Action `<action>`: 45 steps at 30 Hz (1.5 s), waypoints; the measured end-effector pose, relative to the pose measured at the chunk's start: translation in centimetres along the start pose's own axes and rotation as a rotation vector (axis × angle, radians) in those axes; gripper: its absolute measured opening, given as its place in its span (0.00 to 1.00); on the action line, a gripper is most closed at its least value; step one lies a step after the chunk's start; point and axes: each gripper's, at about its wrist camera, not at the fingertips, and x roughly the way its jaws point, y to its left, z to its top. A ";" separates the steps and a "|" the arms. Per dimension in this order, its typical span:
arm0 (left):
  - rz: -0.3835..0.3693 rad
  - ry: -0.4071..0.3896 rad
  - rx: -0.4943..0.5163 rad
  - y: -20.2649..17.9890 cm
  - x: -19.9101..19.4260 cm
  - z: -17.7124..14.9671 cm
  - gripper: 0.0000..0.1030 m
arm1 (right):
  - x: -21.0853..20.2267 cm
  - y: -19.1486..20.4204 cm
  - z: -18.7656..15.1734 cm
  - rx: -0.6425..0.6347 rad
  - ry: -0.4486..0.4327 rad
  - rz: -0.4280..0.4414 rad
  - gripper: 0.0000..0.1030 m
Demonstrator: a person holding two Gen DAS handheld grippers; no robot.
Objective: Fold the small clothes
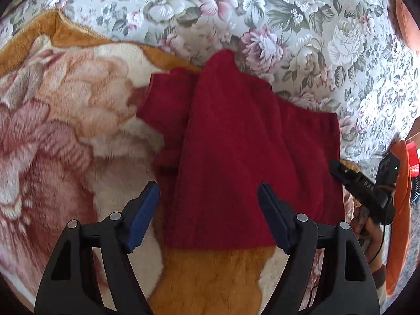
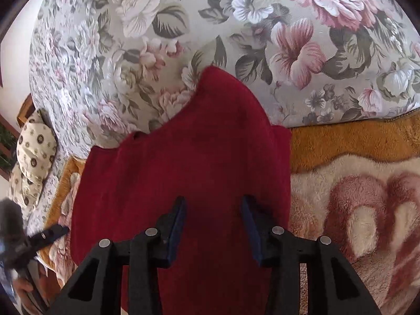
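A dark red garment (image 1: 244, 144) lies on a plush blanket (image 1: 65, 120) with a large rose pattern and an ochre border; its far end reaches onto the floral bedspread (image 1: 288, 26) beyond. One layer is folded lengthwise over the rest, making a long raised panel down the middle.

Left wrist view: the left gripper (image 1: 208, 204) hovers over the near hem of the garment with its jaws wide apart — nothing between the blue pads, and no contact with the cloth can be made out. One pad is over the blanket just beside the garment's edge, the other over the red cloth. Only this view shows the bunched fold of the garment at its left side, against the blanket's rose, and the right gripper (image 1: 341, 173) seen from outside at the garment's right edge, with part of the person's hand (image 1: 367, 228) on its grip. An orange cloth (image 1: 399, 210) hangs at the far right of this view.

Right wrist view: the right gripper (image 2: 214, 210) stands over the middle of the garment, jaws about half apart, empty; whether the tips touch the cloth cannot be told. Only this view shows a patterned cream pillow (image 2: 35, 149) at the left, beside the bedspread, and the left gripper's fingertip (image 2: 52, 232) near the garment's left edge — blurred, with a hand (image 2: 23, 286) below it.
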 end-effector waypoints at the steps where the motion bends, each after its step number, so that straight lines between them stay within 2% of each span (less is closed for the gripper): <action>1: -0.015 0.006 -0.011 0.4 -0.1 -0.9 0.75 | -1.1 0.1 -0.1 0.007 -0.001 0.000 0.40; 4: -0.032 0.002 -0.033 1.1 -0.5 -3.1 0.75 | -5.0 0.2 -1.6 0.010 -0.048 0.048 0.41; 8: -0.073 0.010 -0.051 1.4 -0.4 -4.0 0.75 | -7.9 -1.1 -5.0 -0.005 -0.032 0.031 0.42; 13: -0.039 -0.016 -0.029 1.3 0.1 -3.8 0.75 | -8.2 -2.4 -8.8 0.009 0.020 0.014 0.43; 18: -0.101 -0.026 -0.051 1.6 0.9 -2.9 0.75 | -7.5 -2.5 -9.5 0.030 0.009 0.059 0.43; 19: -0.100 -0.029 -0.035 1.5 1.0 -2.7 0.70 | -7.2 -2.2 -9.6 0.018 0.003 0.057 0.42; 20: -0.090 -0.038 -0.013 1.3 1.1 -2.6 0.61 | -7.2 -1.9 -9.7 0.002 -0.008 0.053 0.30; 22: -0.040 -0.037 0.039 1.0 1.1 -2.3 0.22 | -7.2 -1.3 -9.7 -0.031 -0.033 0.016 0.08; 24: -0.066 -0.035 0.042 1.3 0.8 -2.2 0.17 | -7.9 -0.9 -9.5 -0.028 -0.050 0.036 0.07; 28: -0.097 -0.071 0.052 1.8 -0.7 -2.0 0.14 | -10.6 0.2 -9.1 -0.080 -0.095 0.043 0.07; 30: -0.096 -0.064 0.038 2.1 -0.7 -2.0 0.14 | -11.5 0.3 -9.1 -0.101 -0.090 0.035 0.07; 33: -0.068 -0.050 0.028 2.3 -0.3 -2.0 0.14 | -9.6 -0.2 -9.7 -0.134 -0.036 -0.083 0.07; 35: -0.042 -0.047 0.043 2.1 -0.2 -2.2 0.14 | -7.3 -1.3 -10.5 -0.111 0.030 -0.125 0.06; 37: -0.023 -0.037 0.050 2.1 0.0 -2.3 0.14 | -7.0 -2.2 -10.9 -0.074 0.024 -0.105 0.06; 40: -0.038 -0.039 0.044 2.4 -0.2 -2.3 0.14 | -8.7 -2.5 -10.4 -0.008 -0.001 -0.079 0.07; 43: -0.037 -0.048 0.048 2.4 -0.7 -2.5 0.15 | -10.8 -1.5 -9.9 -0.001 -0.062 -0.075 0.13; 45: -0.035 -0.054 0.041 2.3 -1.0 -2.6 0.15 | -11.8 0.0 -9.6 -0.025 -0.081 -0.035 0.24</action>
